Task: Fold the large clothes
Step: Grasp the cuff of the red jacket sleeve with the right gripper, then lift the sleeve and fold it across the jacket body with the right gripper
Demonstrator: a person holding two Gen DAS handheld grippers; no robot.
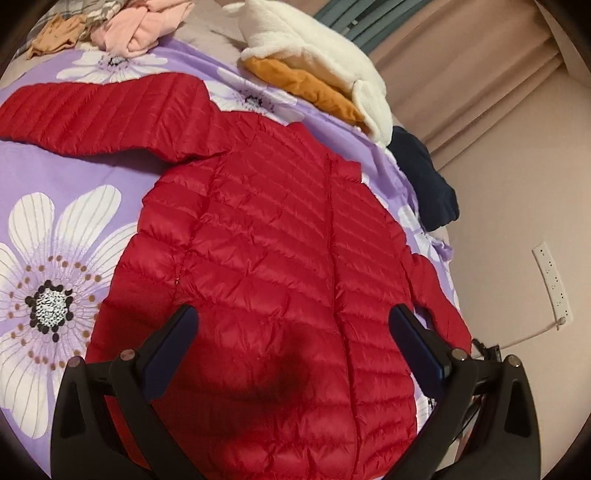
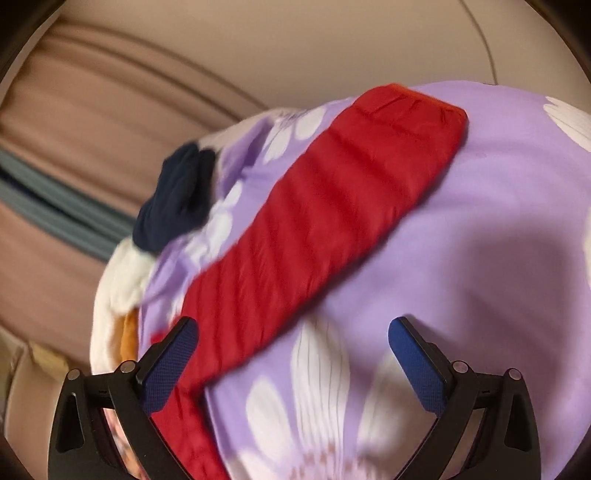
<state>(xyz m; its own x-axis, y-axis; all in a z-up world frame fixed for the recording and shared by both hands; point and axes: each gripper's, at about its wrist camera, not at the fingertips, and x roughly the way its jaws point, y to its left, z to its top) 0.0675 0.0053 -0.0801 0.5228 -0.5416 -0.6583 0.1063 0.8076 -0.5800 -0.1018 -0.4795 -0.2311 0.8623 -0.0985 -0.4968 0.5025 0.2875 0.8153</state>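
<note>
One red quilted jacket point(image 1: 266, 258) lies flat on the bed point(image 1: 74, 177), which carries a purple sheet printed with white flowers. The jacket body occupies the middle of the bed, and one sleeve point(image 1: 99, 110) extends toward the left edge.

Two grippers are present. The left gripper point(image 1: 293, 325) hovers over the lower part of the jacket, jaws spread wide, pinching nothing. The right gripper point(image 2: 293, 332) also has its jaws spread wide and holds nothing; its left finger point(image 2: 170, 365) overlaps the second sleeve point(image 2: 325, 206) in the picture, but contact cannot be determined.

Only the left wrist view shows the jacket body, a pile of pink and tan garments point(image 1: 129, 33) at the far left corner, and one wall socket strip point(image 1: 552, 280). Only the right wrist view, which is blurred, shows the second sleeve laid out full length to its cuff. Both views show one white fleece item point(image 1: 332, 66) with a mustard lining and one navy garment point(image 1: 424, 173) at the bed's edge.
</note>
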